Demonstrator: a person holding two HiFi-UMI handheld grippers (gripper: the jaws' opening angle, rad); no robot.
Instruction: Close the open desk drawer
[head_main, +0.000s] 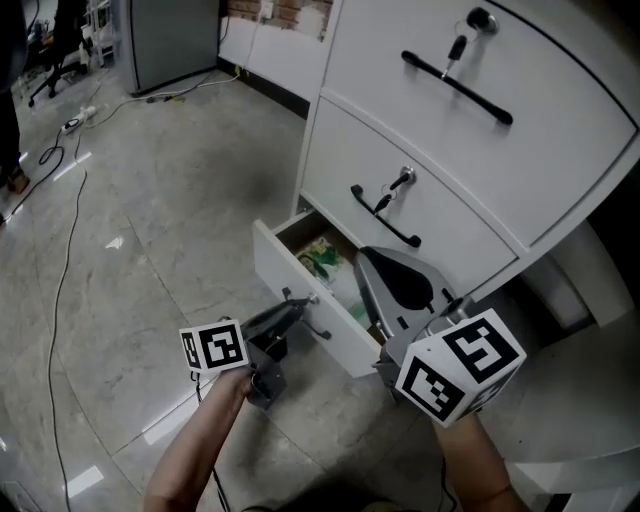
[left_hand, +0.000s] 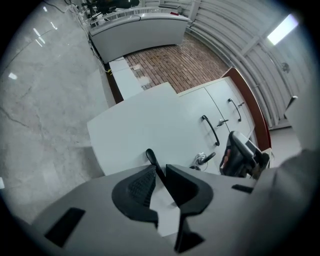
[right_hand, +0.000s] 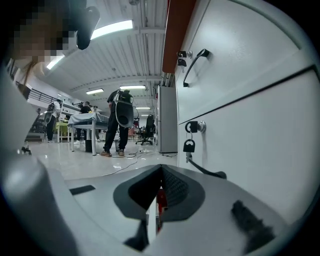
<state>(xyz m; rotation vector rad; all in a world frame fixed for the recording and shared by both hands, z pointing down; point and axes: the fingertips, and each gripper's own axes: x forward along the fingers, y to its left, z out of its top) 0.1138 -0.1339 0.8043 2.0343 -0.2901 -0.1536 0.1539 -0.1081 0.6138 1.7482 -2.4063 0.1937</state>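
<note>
The white desk cabinet has its bottom drawer (head_main: 288, 276) pulled out, with green packets (head_main: 326, 258) inside. My left gripper (head_main: 300, 306) reaches level at the drawer front and is shut on the drawer's black bar handle (left_hand: 151, 159), which runs between the pads of the left gripper (left_hand: 159, 171). The white drawer front (left_hand: 145, 127) fills that view. My right gripper (head_main: 372, 262) hovers over the open drawer beside the cabinet face. In the right gripper view the right gripper (right_hand: 161, 169) has its tips together and nothing between them.
The middle drawer (head_main: 440, 215) and top drawer (head_main: 520, 70) are closed, each with a black handle and a key in the lock (right_hand: 193, 128). Cables (head_main: 60, 250) trail over the tiled floor at left. People (right_hand: 120, 120) stand by tables far off.
</note>
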